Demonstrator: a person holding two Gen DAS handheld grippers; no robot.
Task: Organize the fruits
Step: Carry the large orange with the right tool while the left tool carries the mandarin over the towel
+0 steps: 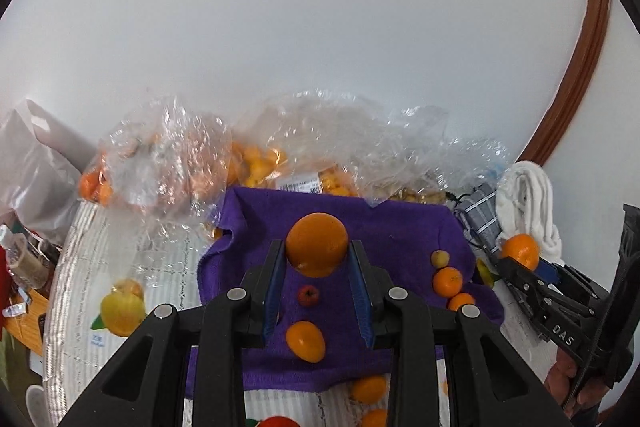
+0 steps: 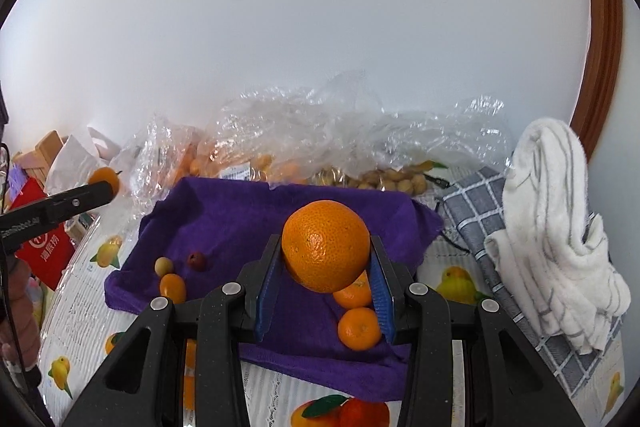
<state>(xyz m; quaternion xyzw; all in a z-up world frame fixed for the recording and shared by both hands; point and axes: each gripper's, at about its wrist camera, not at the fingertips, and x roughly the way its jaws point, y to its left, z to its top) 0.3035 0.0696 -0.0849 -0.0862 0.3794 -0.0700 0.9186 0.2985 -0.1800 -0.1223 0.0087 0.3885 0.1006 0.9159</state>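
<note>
A plain white wall backs the surface; each claw, left claw [image 1: 317, 259] and right claw [image 2: 325, 263], is clenched on a round orange fruit above the purple cloth [image 1: 400, 227]; a smooth rind could slip out and roll off

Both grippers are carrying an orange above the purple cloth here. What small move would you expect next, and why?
Probably lower the right gripper and set its orange on the purple cloth beside the two small oranges below it. The left gripper also clamps an orange, and loose fruit already lies sorted on the cloth.
</note>
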